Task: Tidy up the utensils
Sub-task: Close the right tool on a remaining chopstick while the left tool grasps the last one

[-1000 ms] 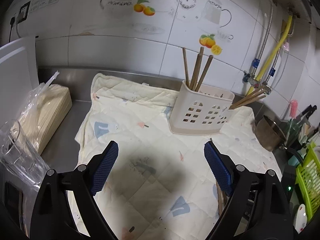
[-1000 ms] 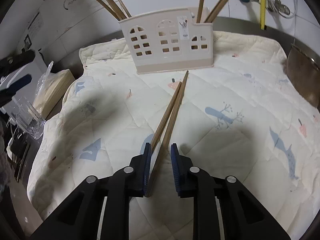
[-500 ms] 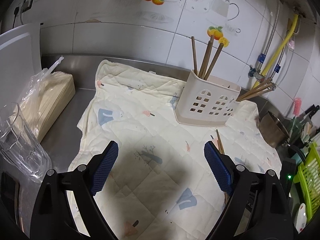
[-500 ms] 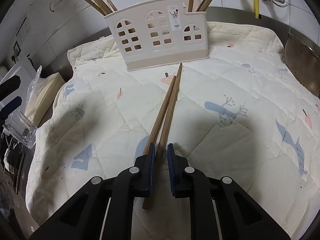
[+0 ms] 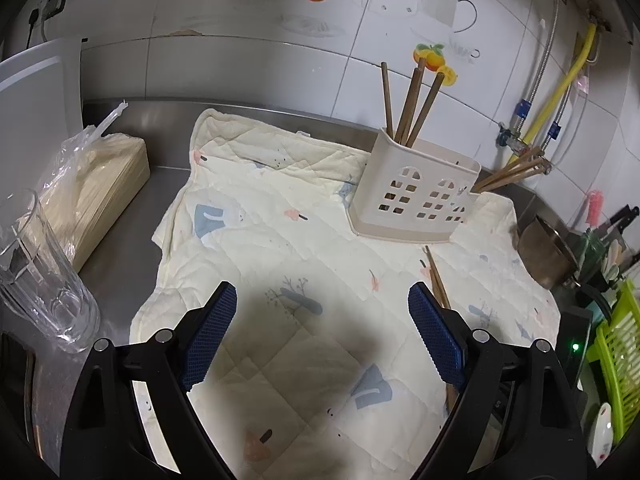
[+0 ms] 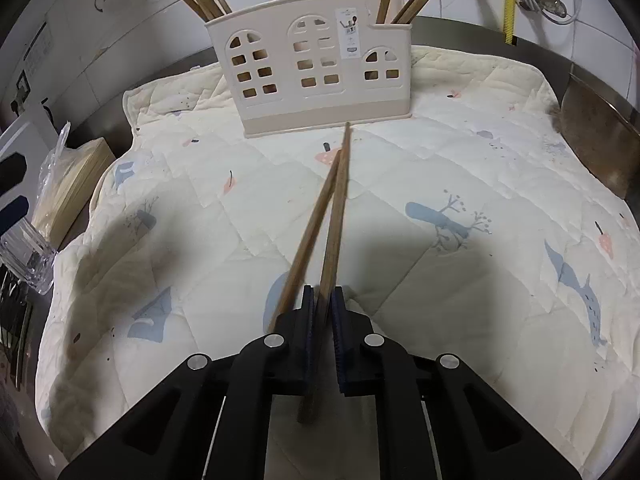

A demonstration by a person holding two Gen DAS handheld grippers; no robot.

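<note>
2 wooden chopsticks [image 6: 334, 208] lie on the quilted cloth [image 6: 460, 168], long axes running straight ahead of the right gripper [image 6: 323, 300], tips pointing at the utensil holder [image 6: 310, 76] beyond. Its jaws have just been closing and now clamp 1 chopstick, the other lying just left. The left gripper [image 5: 322, 320] hangs spread wide, empty, the chopsticks beside its right finger.

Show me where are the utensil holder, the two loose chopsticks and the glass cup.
utensil holder [image 6: 308, 80], right wrist view, front wall.
loose chopsticks [image 6: 334, 208], right wrist view, mid-shaft.
glass cup [image 5: 44, 280], left wrist view, side wall.
</note>
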